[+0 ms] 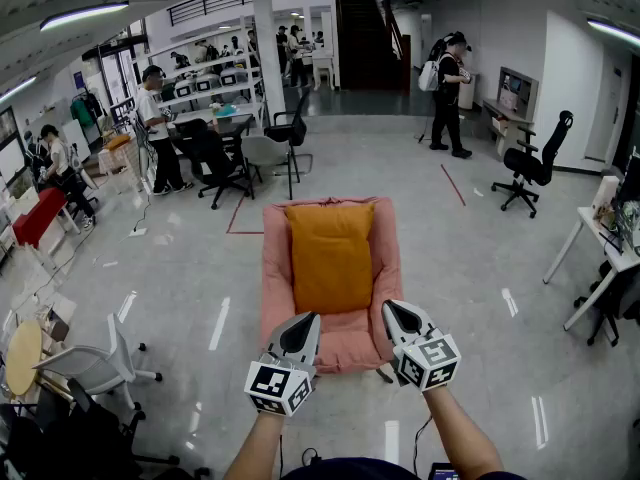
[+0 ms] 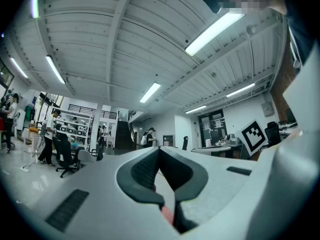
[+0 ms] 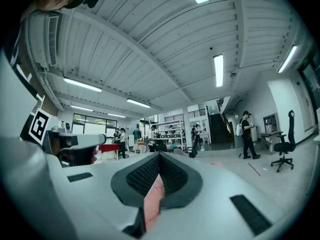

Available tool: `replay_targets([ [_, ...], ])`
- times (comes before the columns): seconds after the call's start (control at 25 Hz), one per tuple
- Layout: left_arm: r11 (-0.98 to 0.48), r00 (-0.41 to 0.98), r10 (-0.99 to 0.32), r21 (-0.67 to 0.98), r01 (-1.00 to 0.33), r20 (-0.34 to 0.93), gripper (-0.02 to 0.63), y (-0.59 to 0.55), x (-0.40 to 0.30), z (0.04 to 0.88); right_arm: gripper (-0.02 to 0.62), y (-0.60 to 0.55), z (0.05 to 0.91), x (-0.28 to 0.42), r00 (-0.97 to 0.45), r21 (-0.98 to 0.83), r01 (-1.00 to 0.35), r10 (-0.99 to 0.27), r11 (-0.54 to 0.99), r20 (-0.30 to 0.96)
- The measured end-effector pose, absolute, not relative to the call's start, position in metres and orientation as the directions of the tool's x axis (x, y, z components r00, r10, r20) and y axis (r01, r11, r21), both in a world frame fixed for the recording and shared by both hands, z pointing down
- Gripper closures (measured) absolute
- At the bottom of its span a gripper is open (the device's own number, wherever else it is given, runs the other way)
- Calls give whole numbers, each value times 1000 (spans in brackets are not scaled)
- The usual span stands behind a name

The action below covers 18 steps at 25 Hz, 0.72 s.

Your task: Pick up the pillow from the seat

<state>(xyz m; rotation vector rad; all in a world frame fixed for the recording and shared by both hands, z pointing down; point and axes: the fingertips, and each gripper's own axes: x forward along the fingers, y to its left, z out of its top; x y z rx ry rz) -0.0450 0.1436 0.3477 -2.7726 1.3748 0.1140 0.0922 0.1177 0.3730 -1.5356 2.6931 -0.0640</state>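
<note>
Pillow: the orange pillow (image 1: 330, 256) lies on the pink seat (image 1: 275, 268), propped along its backrest, with nothing touching it.
Seat: it stands by itself on the grey floor (image 1: 470, 268) in the middle of the room, its front towards the person holding the tools.
Left hand-held gripper (image 1: 308, 320): held level at the seat's front edge, jaws pressed together and empty.
Right hand-held gripper (image 1: 392, 310): level near the seat's right front corner, jaws together too, gripping nothing.
Tips and pillow: both tips are clear of the pillow.
Around: a person with a backpack (image 1: 448, 93) stands at the far wall, and a black office chair (image 1: 528, 165) sits off to the right.
</note>
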Motion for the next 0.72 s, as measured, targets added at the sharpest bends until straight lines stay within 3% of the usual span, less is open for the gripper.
replay_targets([
  [0.72,-589,586,-807,10,-808,-76,603,151,-25,347,578,128,376,109,-531,-63,-845,-847,530,-4],
])
